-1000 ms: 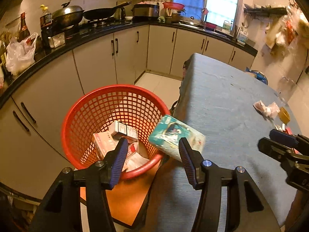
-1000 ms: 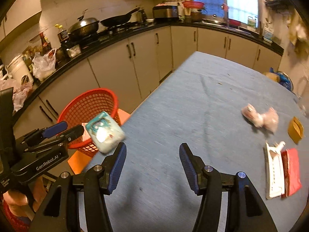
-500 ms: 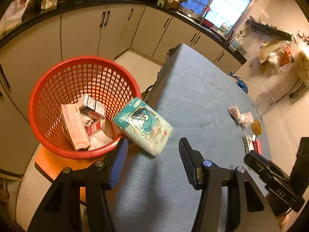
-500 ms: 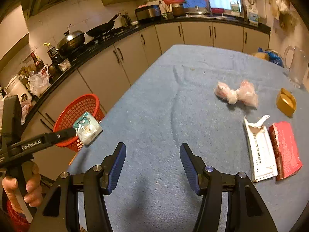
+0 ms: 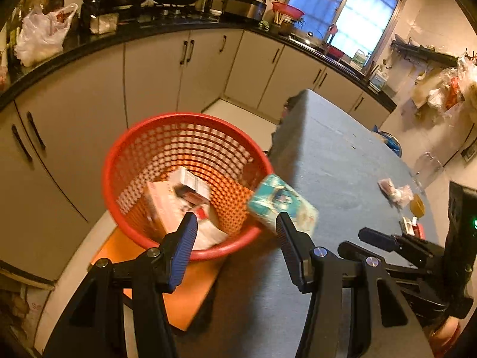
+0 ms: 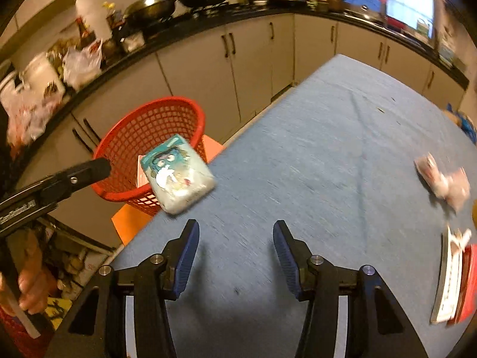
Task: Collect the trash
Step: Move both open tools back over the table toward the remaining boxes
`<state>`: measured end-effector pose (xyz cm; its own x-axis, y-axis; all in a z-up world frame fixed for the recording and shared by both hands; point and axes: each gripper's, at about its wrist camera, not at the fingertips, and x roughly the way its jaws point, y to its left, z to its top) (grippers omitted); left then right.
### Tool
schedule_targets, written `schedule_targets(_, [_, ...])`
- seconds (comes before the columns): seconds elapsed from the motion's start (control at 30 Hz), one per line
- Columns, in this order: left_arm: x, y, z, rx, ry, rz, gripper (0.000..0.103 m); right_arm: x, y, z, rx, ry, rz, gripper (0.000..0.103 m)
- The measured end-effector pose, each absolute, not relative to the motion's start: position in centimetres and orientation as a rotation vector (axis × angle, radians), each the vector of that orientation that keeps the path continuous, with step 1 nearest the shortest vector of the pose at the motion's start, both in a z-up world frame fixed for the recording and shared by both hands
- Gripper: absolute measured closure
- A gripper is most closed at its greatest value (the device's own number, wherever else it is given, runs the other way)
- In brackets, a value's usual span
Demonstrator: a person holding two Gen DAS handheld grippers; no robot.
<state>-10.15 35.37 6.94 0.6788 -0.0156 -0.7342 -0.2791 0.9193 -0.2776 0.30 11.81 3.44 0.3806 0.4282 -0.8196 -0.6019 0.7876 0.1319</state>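
A teal-and-white tissue pack (image 5: 282, 205) lies at the table's left edge, overhanging beside the red mesh basket (image 5: 143, 152); it also shows in the right wrist view (image 6: 177, 173), with the basket (image 6: 131, 137) behind it. My left gripper (image 5: 235, 232) is open and empty, with the pack just beyond its right finger. The basket holds a few cartons (image 5: 167, 203). My right gripper (image 6: 235, 244) is open and empty over the blue tablecloth (image 6: 328, 149). More trash lies at the right: a crumpled pink-white wrapper (image 6: 444, 179) and flat white and red packets (image 6: 453, 283).
The basket stands on an orange stool (image 5: 190, 292) between the table and beige cabinets (image 5: 89, 89). A black counter (image 5: 149, 26) carries pans, bottles and plastic bags. A small yellow item (image 5: 416, 205) sits near the wrapper. My right gripper appears in the left wrist view (image 5: 375, 238).
The left gripper has tilted and shifted, so the basket now sits more centred ahead. The right gripper has swung left toward the basket and tissue pack. Both stay open.
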Motion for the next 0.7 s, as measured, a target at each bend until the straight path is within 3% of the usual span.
schedule_targets(0.27, [-10.4, 37.9, 5.9, -0.385, 0.816, 0.172, 0.049, 1.5, 16.3, 2.2, -0.329, 1.009, 0.583, 0.047])
schedule_targets(0.7, [-10.8, 38.7, 6.0, -0.391, 0.803, 0.197, 0.049, 3.7, 13.7, 4.5, -0.035, 0.989, 0.668, 0.047])
